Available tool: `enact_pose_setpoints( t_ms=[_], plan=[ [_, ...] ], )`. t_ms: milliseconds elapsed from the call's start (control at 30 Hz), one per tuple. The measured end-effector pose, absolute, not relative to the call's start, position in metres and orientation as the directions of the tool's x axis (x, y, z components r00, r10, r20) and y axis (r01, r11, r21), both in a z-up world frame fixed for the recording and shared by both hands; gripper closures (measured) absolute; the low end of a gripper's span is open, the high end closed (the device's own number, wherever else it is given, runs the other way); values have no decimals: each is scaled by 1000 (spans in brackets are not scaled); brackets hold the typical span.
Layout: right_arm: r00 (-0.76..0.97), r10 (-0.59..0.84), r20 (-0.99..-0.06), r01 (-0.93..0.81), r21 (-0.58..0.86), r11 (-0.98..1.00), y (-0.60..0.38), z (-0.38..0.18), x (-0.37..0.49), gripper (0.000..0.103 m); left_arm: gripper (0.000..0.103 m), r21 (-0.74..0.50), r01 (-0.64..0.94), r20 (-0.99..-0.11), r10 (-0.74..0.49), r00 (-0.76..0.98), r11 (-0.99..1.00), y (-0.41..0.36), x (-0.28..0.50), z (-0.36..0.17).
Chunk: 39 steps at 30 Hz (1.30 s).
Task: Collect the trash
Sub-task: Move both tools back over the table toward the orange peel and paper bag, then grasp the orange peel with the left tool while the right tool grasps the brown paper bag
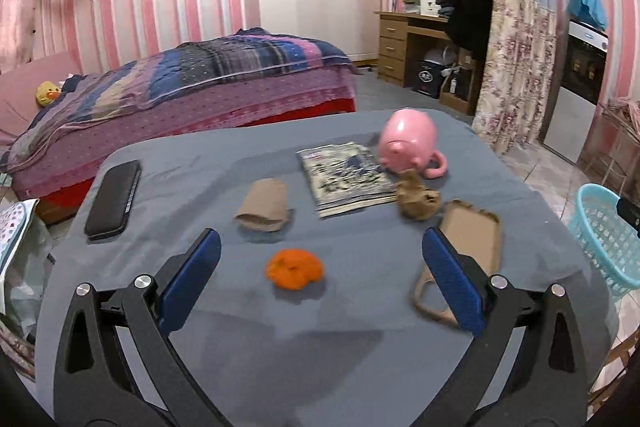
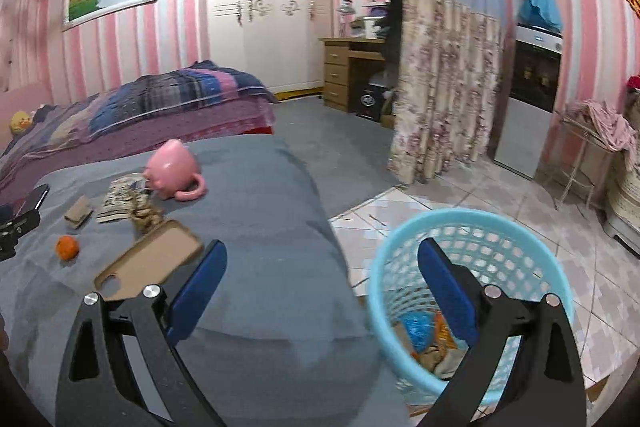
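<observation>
An orange peel [image 1: 295, 269] lies on the grey tablecloth [image 1: 280, 339], just ahead of my open left gripper [image 1: 320, 251], between its blue fingers. Farther back sit a flattened brown cardboard tube [image 1: 264, 205] and a crumpled brown paper wad [image 1: 416, 197]. My right gripper [image 2: 320, 259] stands open and empty, spanning the table's right edge and the light-blue trash basket [image 2: 404, 259] on the floor. Blue, orange and brown scraps [image 2: 424, 335] lie in the basket. The right wrist view also shows the orange peel [image 2: 67, 247] and paper wad [image 2: 146, 215].
On the table are a pink pig-shaped mug [image 1: 408, 143], a printed booklet [image 1: 346, 179], a black phone [image 1: 114, 199] and a tan phone case [image 1: 470, 239]. A bed [image 1: 180, 91] stands behind the table. A floral curtain [image 2: 444, 87] hangs right, over tiled floor [image 2: 520, 211].
</observation>
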State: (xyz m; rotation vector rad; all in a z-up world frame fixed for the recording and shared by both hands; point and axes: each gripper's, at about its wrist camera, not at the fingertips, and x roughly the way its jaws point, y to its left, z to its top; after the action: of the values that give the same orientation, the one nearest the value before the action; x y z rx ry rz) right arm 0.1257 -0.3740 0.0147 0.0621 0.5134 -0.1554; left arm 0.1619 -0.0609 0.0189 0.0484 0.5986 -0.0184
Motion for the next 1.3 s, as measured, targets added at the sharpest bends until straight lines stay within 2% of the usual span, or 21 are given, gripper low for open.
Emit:
enact_pose_setpoints(
  t_ms=[467,867,933,1033,1100,1133,1200,1300],
  plan=[
    [854,-64,-516,78,5,997,-317,1,151,9,6,30,-30,-623,42,781,999,-9,159,-15],
    [822,-35,-568,43,0,999,-288,-21,177,9,6,2,-2,-683,3,730,1000,-15,194,-44],
    [815,-23,-578,38,14,999,-285,-25,180,9,9,-5,0,-690,-3,724,1000,-18,204,-46],
    [802,-22,-597,11,-23,1000,-277,-31,187,9,20,-37,15,-715,-37,698,999,-21,218,-53],
    [800,-22,-599,-1,-38,999,-272,-32,190,9,38,-50,33,-743,-59,667,998,-22,226,-60],
    [800,-20,-600,-4,-39,999,-271,-33,192,9,42,-57,41,-751,-70,657,998,-23,228,-62],
    [798,-6,-603,-14,-28,1000,-268,-33,198,9,58,-75,60,-750,-96,655,995,-23,231,-63],
    [793,26,-609,-50,-23,998,-258,-33,212,9,74,-56,86,-732,-99,674,995,-26,231,-58]
  ],
)
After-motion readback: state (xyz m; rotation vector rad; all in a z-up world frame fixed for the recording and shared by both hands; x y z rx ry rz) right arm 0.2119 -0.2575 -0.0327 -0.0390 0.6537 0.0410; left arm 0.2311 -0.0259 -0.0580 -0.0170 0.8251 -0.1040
